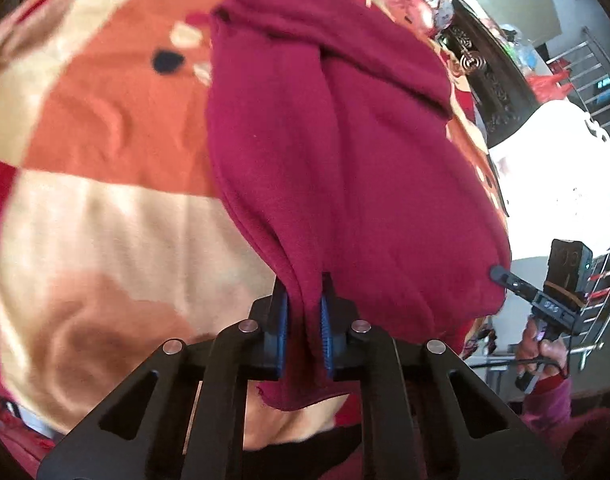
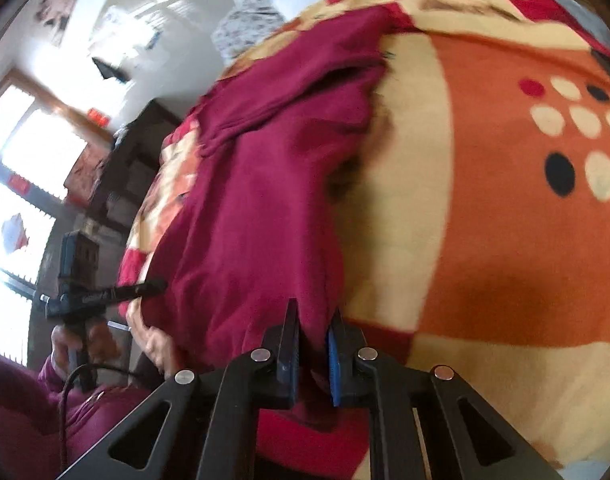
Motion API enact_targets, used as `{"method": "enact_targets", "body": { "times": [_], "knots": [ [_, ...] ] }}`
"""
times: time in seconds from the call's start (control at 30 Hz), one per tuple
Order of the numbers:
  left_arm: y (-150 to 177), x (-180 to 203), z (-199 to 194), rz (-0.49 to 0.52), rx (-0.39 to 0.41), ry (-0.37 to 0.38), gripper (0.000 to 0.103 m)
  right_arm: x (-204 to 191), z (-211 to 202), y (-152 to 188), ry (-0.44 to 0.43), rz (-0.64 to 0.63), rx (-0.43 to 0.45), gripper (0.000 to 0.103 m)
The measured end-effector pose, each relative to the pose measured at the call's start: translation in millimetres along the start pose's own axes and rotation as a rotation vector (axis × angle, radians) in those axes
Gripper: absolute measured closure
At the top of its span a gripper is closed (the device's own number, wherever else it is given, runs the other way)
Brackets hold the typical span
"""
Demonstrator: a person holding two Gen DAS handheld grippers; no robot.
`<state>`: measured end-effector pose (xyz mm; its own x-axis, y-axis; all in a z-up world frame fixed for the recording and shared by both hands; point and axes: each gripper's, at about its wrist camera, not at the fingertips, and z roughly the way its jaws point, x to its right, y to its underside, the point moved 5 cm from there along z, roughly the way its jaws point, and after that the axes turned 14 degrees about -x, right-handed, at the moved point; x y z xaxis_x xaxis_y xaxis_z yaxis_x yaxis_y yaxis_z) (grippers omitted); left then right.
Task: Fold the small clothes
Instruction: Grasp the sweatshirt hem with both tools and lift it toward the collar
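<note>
Orange-and-cream blanket (image 1: 105, 168): patterned surface filling the left of the left wrist view.
Room: bright window (image 2: 21, 152) at left of the right wrist view.
Maroon garment (image 1: 345, 168): centre frame, bunched, lifted off the blanket.
Left gripper (image 1: 303, 320): clamped on its hem.
Right gripper (image 2: 313, 336): pinching another edge.

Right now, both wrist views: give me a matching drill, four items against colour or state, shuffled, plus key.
Column 1
1. left gripper
2. blanket
3. garment
4. gripper pads

Column 2
A. dark red, hanging from two pinched spots
B. blue, ribbed
C. orange and cream patches with dots
D. shut on cloth

Pairs: 1-D, 2-C, 3-A, 4-B

The right gripper is also shut on the garment.
</note>
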<state>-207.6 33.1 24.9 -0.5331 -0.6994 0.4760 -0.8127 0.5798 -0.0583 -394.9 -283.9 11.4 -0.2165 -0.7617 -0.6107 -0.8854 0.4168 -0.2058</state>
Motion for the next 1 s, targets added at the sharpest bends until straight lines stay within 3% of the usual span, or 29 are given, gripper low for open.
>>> {"method": "enact_targets", "body": {
  "times": [0.1, 0.2, 0.33, 0.37, 0.4, 0.43, 0.5, 0.57, 0.63, 0.7, 0.73, 0.8, 0.9, 1.0],
  "knots": [
    [7, -14, -8, -0.016, 0.012, -0.052, 0.091, -10, 7, 10, -0.016, -0.023, -0.043, 0.094],
    [11, -32, 12, -0.078, -0.028, -0.026, 0.091, 2, 33, 17, 0.028, 0.017, -0.106, 0.094],
    [12, -26, 22, -0.057, -0.022, -0.063, 0.091, 4, 34, 13, -0.018, 0.06, -0.083, 0.093],
    [10, -23, 22, -0.046, -0.019, -0.075, 0.091, 3, 32, 12, -0.018, 0.054, -0.085, 0.083],
    [9, -22, 23, -0.041, -0.022, -0.084, 0.09, 1, 31, 12, -0.021, 0.05, -0.094, 0.06],
    [7, -20, 25, -0.042, -0.026, -0.089, 0.09, 0, 30, 13, -0.039, 0.053, -0.094, 0.053],
    [6, -23, 28, -0.065, -0.032, -0.086, 0.088, -2, 32, 12, -0.06, 0.058, -0.09, 0.05],
    [3, -20, 33, -0.083, -0.036, -0.082, 0.08, -6, 38, 10, -0.051, 0.037, -0.086, 0.051],
    [2, -16, 38, -0.092, -0.03, -0.078, 0.078, -9, 41, 9, -0.066, 0.03, -0.084, 0.062],
    [1, -14, 38, -0.071, -0.03, -0.095, 0.078, -11, 48, 6, -0.088, 0.029, -0.104, 0.088],
    [-1, -10, 38, -0.056, -0.035, -0.099, 0.078, -13, 49, 6, -0.091, 0.025, -0.107, 0.093],
    [-5, -6, 29, -0.038, -0.03, -0.065, 0.088, -20, 45, -3, -0.114, 0.0, -0.102, 0.094],
    [-19, 1, 12, -0.032, -0.004, 0.007, 0.089, -31, 21, -23, -0.168, -0.042, -0.038, 0.094],
    [-48, 8, -13, -0.028, 0.071, 0.061, 0.089, -40, -5, -59, -0.206, -0.067, 0.062, 0.094]
  ]
}}
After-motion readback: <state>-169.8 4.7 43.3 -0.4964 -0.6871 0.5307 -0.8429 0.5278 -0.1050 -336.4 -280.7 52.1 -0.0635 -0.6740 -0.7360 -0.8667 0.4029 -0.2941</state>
